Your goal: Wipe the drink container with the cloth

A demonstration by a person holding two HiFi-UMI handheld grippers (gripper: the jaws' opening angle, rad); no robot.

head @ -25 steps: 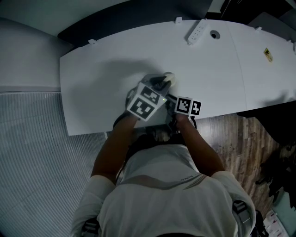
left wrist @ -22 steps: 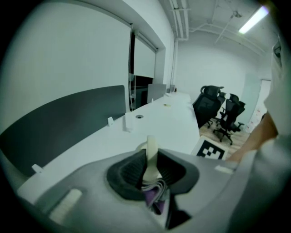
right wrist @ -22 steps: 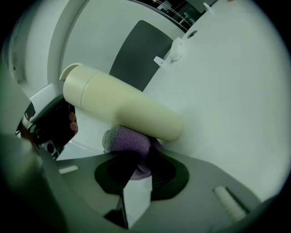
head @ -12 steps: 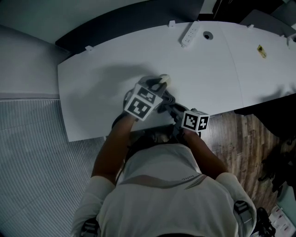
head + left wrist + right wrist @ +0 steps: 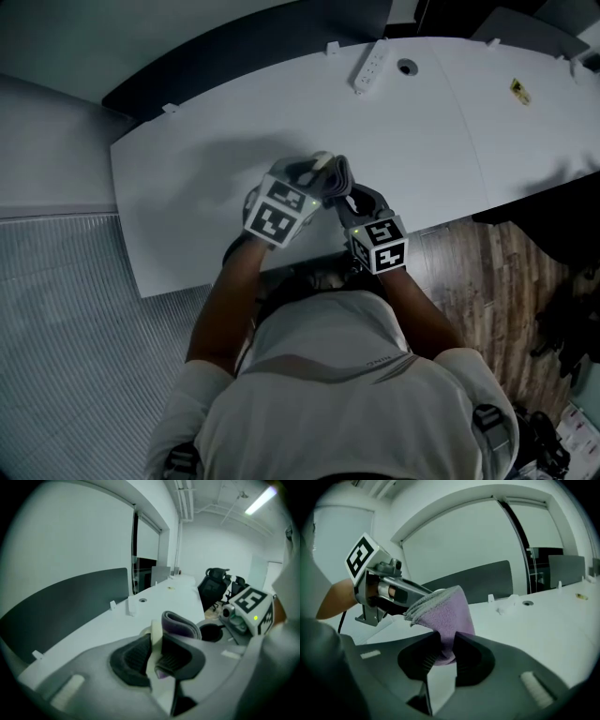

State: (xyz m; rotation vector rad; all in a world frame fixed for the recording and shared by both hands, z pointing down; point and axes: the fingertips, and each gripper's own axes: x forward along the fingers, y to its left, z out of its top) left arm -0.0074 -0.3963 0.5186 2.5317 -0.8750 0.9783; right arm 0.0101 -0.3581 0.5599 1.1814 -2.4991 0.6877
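My left gripper [image 5: 153, 660] is shut on a pale cream drink container [image 5: 156, 637], whose thin edge stands between its pads. A folded purple cloth [image 5: 449, 613] is pinched in my right gripper [image 5: 445, 656] and presses against the container's side, hiding most of it in the right gripper view. In the head view both grippers meet over the white table's [image 5: 187, 178] near edge: the left gripper [image 5: 314, 180] comes in from the left, and the right gripper [image 5: 345, 194] from the right. The cloth [image 5: 339, 174] lies against the container [image 5: 320, 162].
A white power strip [image 5: 367, 66] and a round cable hole [image 5: 405, 67] lie at the table's far edge, with a small yellow tag [image 5: 518, 89] at the right. A dark partition [image 5: 234, 56] runs behind the table. Office chairs [image 5: 215, 581] stand beyond its end.
The right gripper has swung round and dropped a little toward the table's near edge. The cloth has come up against the container's right side. The left gripper keeps its hold.
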